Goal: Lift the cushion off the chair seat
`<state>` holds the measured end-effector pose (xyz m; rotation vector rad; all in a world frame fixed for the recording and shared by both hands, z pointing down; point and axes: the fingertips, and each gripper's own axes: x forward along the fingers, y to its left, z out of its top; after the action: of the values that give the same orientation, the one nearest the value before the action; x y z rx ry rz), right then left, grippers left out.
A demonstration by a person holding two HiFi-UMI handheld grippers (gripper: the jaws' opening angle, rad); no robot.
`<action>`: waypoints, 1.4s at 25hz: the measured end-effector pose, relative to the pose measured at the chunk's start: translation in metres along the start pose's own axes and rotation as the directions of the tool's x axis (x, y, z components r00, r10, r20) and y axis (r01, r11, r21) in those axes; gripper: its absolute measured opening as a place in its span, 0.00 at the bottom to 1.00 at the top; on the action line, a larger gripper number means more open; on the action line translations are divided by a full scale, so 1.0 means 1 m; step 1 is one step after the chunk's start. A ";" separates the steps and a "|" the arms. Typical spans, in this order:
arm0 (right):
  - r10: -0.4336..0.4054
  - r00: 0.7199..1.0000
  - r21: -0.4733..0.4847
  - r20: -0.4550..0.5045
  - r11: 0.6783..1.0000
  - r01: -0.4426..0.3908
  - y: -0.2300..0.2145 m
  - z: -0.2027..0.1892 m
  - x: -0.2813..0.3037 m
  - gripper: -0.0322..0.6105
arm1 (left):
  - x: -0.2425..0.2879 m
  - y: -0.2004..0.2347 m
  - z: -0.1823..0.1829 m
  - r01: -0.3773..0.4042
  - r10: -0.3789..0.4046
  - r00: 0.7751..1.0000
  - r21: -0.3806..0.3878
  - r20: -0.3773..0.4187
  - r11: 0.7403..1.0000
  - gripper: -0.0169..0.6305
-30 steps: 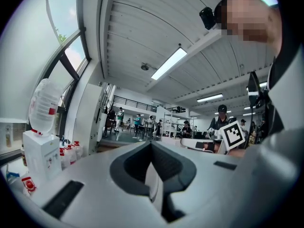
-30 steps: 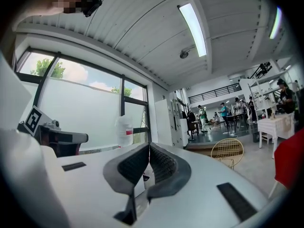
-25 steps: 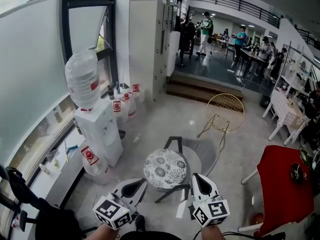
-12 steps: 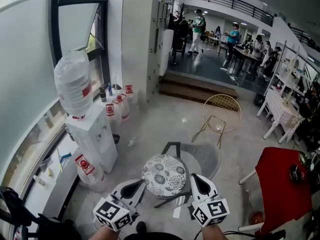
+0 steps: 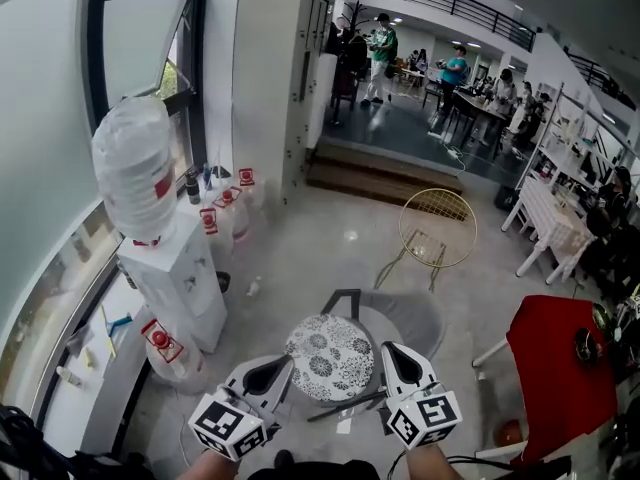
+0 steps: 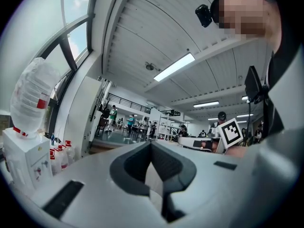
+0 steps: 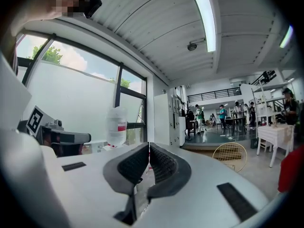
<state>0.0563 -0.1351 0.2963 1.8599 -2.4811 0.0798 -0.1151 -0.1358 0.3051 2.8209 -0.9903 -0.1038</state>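
Cushion (image 5: 330, 356), round, flat on chair (image 5: 415, 316)

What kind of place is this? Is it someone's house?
Probably not a house: more like a big shared office or canteen. A water cooler stands by the window with spare bottles beside it, and people gather round tables at the back.

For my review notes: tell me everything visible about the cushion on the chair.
The cushion is a round, flat pad, pale fabric by its look, printed with dark flower-like medallions. It lies level on the seat of a grey shell chair with a dark frame, not yet lifted. In the head view the left gripper and right gripper flank its near edge, both shut and empty; whether they touch it is unclear. Neither gripper view shows it.
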 end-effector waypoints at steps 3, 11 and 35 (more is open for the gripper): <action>-0.016 1.000 0.003 -0.019 1.000 0.016 -0.001 -0.001 0.007 0.07 | 0.005 0.010 -0.003 0.011 -0.011 1.000 -0.018 -0.003 1.000 0.04; -0.028 0.999 0.016 -0.037 0.999 0.029 -0.027 -0.006 0.022 0.07 | 0.034 0.014 -0.009 0.013 -0.013 1.000 -0.041 -0.015 0.999 0.04; 0.068 0.997 0.061 -0.027 0.996 -0.067 -0.159 -0.024 0.095 0.07 | 0.191 0.029 -0.023 -0.074 0.069 0.994 -0.057 -0.087 0.996 0.04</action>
<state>0.1821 -0.2691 0.3289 1.7828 -2.5498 0.1838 0.0184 -0.2746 0.3298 2.7080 -1.0504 -0.0056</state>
